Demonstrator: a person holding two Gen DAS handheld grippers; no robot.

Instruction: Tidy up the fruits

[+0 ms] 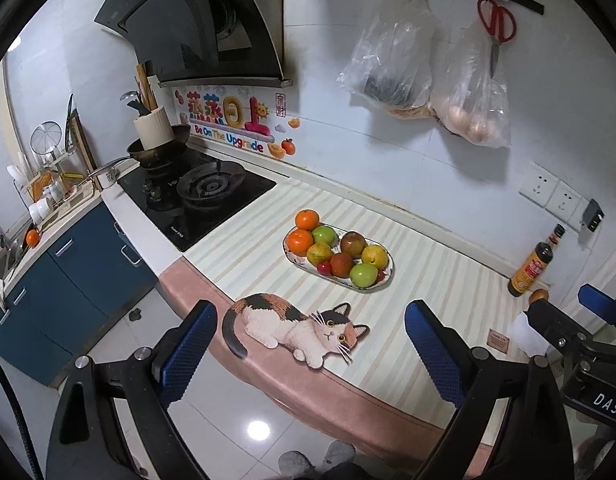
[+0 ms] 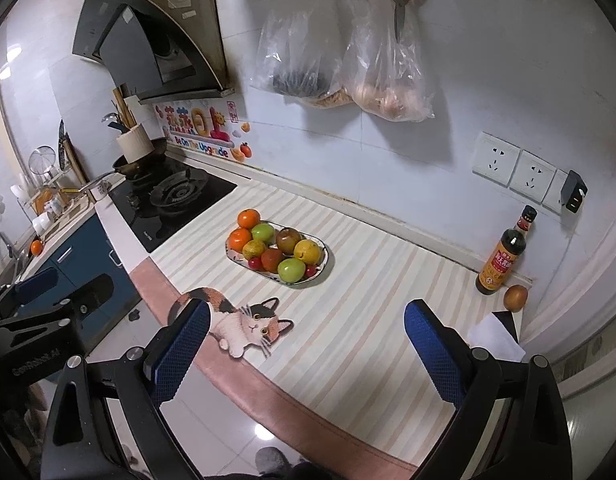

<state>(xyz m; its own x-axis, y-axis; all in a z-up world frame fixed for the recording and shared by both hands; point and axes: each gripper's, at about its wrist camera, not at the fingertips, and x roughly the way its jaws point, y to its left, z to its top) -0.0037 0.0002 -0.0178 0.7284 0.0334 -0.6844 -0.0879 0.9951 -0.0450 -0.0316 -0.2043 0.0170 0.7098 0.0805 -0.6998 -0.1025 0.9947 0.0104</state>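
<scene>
An oval plate holding several fruits sits mid-counter on a striped mat: oranges, green apples, a yellow fruit, dark red fruits and small red ones. A brown fruit lies alone by the sauce bottle. My left gripper is open and empty, back from the counter edge. My right gripper is open and empty, also short of the plate.
A sauce bottle stands at the right by the wall. A gas stove with a pan is left of the mat. A cat-shaped mat lies at the counter edge. Plastic bags and scissors hang on the wall.
</scene>
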